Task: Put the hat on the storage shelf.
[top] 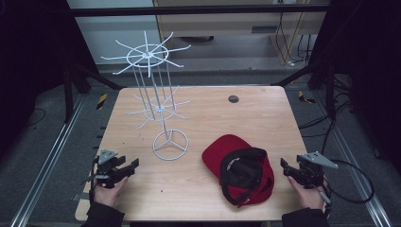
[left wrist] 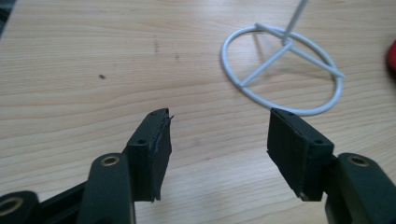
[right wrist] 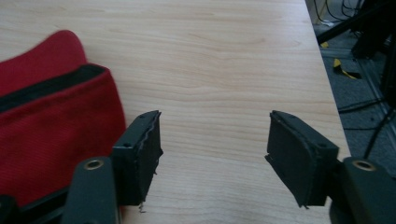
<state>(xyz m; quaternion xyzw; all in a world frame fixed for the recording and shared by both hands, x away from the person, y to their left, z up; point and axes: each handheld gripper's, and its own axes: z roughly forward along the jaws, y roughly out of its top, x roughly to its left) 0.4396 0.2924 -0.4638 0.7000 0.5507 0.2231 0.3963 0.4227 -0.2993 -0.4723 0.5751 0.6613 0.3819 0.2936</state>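
A red cap [top: 241,170] with a black lining lies upside down on the wooden table [top: 265,118], at the front right. A white wire rack [top: 158,94] with two tiers of hooks stands left of centre on a ring base [top: 170,144]. My left gripper [top: 130,166] rests open at the front left, its jaws wide apart and empty; the ring base [left wrist: 285,70] lies just ahead of it. My right gripper [top: 285,167] is open at the front right, just right of the cap [right wrist: 51,116], with nothing between its jaws.
A small dark round disc [top: 233,99] sits near the table's far edge. The table's right edge [right wrist: 327,79] runs close beside my right gripper. Cables and frame legs lie on the floor around the table.
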